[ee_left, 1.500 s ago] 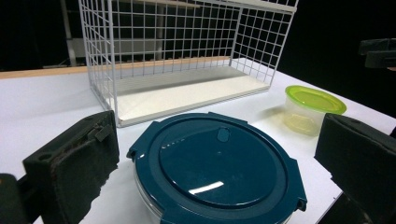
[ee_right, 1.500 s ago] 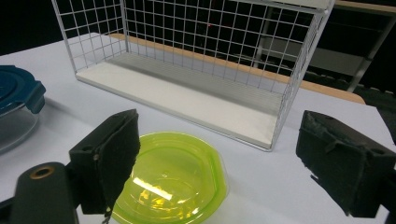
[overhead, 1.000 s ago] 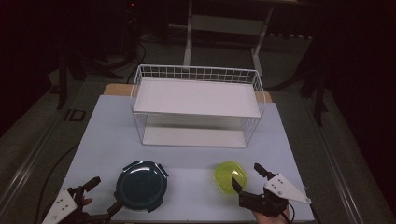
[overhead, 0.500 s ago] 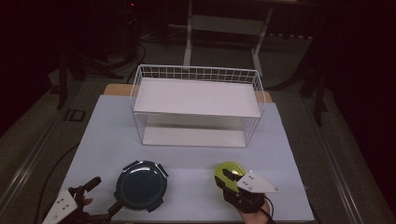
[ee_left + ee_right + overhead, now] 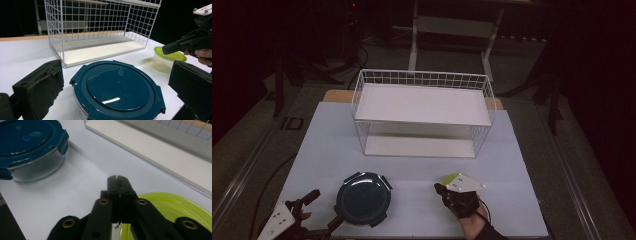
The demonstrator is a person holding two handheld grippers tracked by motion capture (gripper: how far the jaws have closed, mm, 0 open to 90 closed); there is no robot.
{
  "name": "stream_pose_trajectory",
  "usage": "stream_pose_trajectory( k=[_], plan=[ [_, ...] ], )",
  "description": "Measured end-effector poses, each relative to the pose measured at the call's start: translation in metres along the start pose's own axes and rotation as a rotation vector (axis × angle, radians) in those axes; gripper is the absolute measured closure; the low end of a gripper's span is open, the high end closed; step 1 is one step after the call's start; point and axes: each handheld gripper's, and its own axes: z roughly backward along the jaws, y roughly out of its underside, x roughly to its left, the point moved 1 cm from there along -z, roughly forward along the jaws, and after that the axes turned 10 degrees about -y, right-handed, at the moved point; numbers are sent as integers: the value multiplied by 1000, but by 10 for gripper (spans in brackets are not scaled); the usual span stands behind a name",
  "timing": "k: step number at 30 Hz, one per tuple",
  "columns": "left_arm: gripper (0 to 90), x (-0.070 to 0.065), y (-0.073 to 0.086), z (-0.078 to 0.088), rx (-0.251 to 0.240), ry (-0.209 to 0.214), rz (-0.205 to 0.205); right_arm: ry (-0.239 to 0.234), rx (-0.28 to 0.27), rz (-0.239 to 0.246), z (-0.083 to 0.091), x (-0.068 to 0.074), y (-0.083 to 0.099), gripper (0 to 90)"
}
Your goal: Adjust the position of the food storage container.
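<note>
A small clear tub with a lime-green lid (image 5: 169, 53) stands upright on the white tabletop (image 5: 412, 195), lid closed, directly beneath the right fingers (image 5: 117, 195); the fingers hide most of it from above

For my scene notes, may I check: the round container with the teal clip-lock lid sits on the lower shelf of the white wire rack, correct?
Not quite: the round container with the teal clip-lock lid sits on the table, in front of the white wire rack, as the high view shows.

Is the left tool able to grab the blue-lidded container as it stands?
Probably yes: the left tool is open, its jaws flanking the blue-lidded container, with nothing between them.
</note>
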Motion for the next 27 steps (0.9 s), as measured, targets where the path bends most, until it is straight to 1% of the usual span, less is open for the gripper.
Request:
stream_pose_trajectory(
  k=[1,2,3,4,5,6,8,10,11,13,15,21,22,23,27],
  plan=[
    [0,0,0,0,0,0,1,0,0,0,0,0,0,897],
    [0,0,0,0,0,0,1,0,18,3,-4,-1,-1,897],
    [0,0,0,0,0,0,2,0,18,3,-4,-1,-1,897],
    [0,0,0,0,0,1,0,-4,30,-5,-8,-2,-1,897],
    [0,0,0,0,0,1,0,-4,30,-5,-8,-2,-1,897],
    [0,0,0,0,0,1,-1,-4,46,-6,-12,-2,0,897],
    [0,0,0,0,-1,2,0,-6,53,-10,-13,-2,1,898],
    [0,0,0,0,0,2,2,8,72,-9,-15,-5,3,897],
    [0,0,0,0,0,3,2,8,72,-9,-15,-5,3,897],
    [0,0,0,0,-1,4,1,6,74,-21,-14,-7,3,897],
    [0,0,0,0,-1,3,0,17,76,-16,-13,-8,3,898],
    [0,0,0,0,-1,3,0,30,78,-25,-8,-12,6,898],
    [0,0,0,0,-1,3,-1,34,76,-36,-6,-15,7,898],
    [0,0,0,0,-1,3,-1,34,76,-36,-6,-15,7,898],
    [0,-1,0,0,2,3,-3,53,79,-53,1,-22,11,899]
  ],
)
